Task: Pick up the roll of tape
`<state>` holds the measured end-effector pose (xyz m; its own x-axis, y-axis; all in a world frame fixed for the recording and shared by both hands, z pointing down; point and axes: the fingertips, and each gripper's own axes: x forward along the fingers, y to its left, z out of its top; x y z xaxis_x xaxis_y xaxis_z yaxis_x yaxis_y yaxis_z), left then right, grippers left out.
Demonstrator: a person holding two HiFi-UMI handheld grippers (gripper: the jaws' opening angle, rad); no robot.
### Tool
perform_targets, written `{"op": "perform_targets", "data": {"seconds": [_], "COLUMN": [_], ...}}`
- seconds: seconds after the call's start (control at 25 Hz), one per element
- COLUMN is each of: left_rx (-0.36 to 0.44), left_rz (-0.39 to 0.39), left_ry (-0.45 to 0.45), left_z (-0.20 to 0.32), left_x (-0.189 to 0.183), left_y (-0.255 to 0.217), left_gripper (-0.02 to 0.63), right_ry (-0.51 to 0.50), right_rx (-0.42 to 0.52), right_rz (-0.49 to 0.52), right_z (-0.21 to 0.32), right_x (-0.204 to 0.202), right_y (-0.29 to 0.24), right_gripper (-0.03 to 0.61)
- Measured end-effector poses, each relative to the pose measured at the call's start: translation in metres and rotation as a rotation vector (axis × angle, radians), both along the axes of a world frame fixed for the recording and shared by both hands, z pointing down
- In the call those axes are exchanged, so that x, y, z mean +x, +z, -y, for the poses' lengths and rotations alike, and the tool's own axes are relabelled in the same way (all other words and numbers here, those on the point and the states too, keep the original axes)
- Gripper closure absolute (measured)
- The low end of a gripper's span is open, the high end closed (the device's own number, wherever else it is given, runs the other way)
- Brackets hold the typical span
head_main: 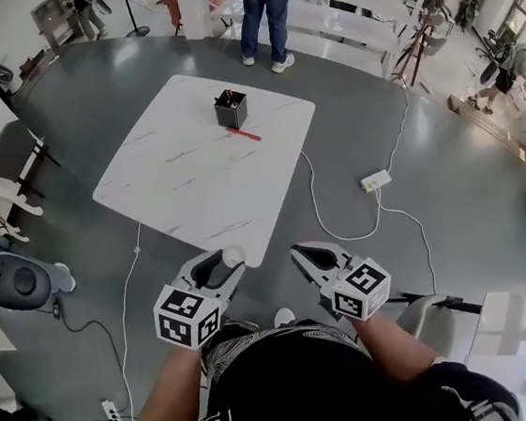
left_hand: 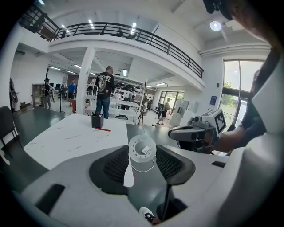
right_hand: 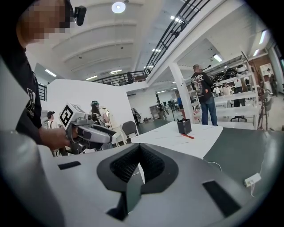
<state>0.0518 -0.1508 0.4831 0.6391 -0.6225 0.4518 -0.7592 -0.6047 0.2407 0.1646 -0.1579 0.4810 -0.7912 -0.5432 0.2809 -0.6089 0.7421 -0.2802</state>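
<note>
While my left gripper [head_main: 224, 264] clamps the clear roll of tape [left_hand: 142, 150] across its rim (light, stiff, probably slick), my right gripper [right_hand: 139, 170] is closed on nothing.

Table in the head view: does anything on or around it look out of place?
A thin red stick lies loose on the white table beside the black holder, not in it. A white cable and power strip trail across the floor. The roll of tape sits in the left gripper.
</note>
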Motion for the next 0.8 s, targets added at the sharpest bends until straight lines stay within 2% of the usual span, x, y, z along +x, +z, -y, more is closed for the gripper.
{"op": "perform_targets", "data": {"seconds": [0.56,0.8], "left_rx": [0.018,0.006], "left_rz": [0.034,0.03], "left_ry": [0.096,0.107], "left_z": [0.012,0.008], "left_x": [-0.051,-0.073], "left_y": [-0.014,-0.009], "left_gripper": [0.411,0.411], "right_ry": [0.102,0.124], "right_rx": [0.011,-0.008], "right_rz": [-0.013,-0.02], "right_z": [0.006,0.005], "right_x": [-0.045,-0.063], "right_y": [-0.014,-0.007], "right_gripper": [0.575,0.575]}}
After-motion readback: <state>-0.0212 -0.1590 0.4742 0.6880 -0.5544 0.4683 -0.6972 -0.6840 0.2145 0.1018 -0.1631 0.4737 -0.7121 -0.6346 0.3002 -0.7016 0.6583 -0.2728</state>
